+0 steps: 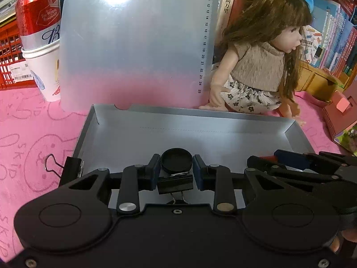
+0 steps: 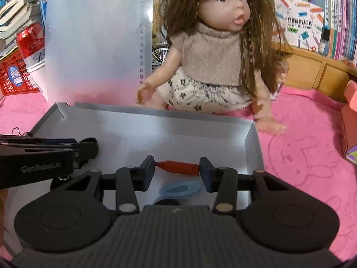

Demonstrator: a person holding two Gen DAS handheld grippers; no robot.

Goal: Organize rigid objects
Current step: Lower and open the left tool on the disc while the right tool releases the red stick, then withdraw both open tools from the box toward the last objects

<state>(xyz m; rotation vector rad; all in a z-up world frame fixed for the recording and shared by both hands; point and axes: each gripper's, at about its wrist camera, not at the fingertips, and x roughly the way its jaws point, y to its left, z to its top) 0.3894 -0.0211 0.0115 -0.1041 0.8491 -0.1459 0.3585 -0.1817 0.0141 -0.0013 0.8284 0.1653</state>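
A shallow grey cardboard box (image 1: 156, 134) lies open on the pink cloth. My left gripper (image 1: 176, 167) hangs over its near left part, shut on a black round cap (image 1: 176, 162). A black binder clip (image 1: 175, 185) shows just beneath the cap. In the right wrist view my right gripper (image 2: 177, 167) is shut on a short red pen-like stick (image 2: 178, 166), held crosswise over the box (image 2: 156, 129). Under it on the box floor lies a blue oval piece (image 2: 178, 189). The two grippers sit side by side: the right gripper (image 1: 271, 159) and the left gripper (image 2: 87, 145).
A second binder clip (image 1: 69, 167) grips the box's left wall. Behind the box stand a translucent ruled plastic board (image 1: 138, 44) and a sitting doll (image 2: 212, 55). A red can in paper cups (image 1: 40, 33), a red basket (image 2: 13, 78), books and a small cardboard house (image 1: 339, 116) ring the cloth.
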